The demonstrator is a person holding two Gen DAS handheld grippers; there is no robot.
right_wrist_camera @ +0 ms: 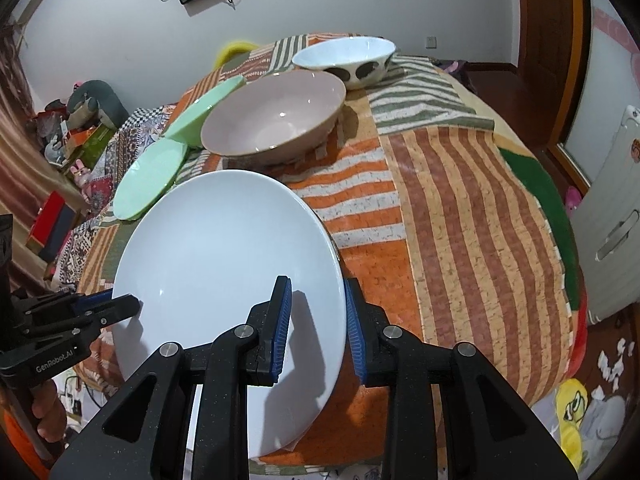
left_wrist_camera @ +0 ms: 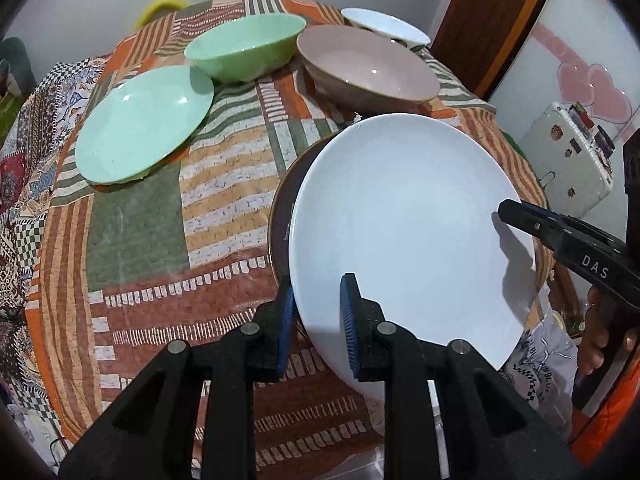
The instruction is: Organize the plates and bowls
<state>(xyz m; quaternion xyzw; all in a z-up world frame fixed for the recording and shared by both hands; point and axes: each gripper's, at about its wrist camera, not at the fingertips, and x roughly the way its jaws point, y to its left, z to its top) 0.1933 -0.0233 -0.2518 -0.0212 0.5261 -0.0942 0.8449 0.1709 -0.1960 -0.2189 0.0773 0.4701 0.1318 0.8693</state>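
Note:
A large white plate (left_wrist_camera: 408, 224) is held between both grippers above a dark plate (left_wrist_camera: 286, 200) on the patchwork cloth. My left gripper (left_wrist_camera: 316, 320) straddles its left rim, pads either side. My right gripper (right_wrist_camera: 316, 320) straddles its right rim (right_wrist_camera: 224, 256); it also shows in the left wrist view (left_wrist_camera: 516, 210). Behind stand a green plate (left_wrist_camera: 144, 122), a green bowl (left_wrist_camera: 244, 46), a pink-brown bowl (left_wrist_camera: 368, 64) and a white bowl with dark spots (right_wrist_camera: 344, 58).
The round table (right_wrist_camera: 460, 208) carries a striped patchwork cloth. A white cabinet (left_wrist_camera: 572, 160) stands at the right, a wooden door frame (left_wrist_camera: 488, 20) behind. Clutter and soft toys (right_wrist_camera: 84, 108) lie at the left.

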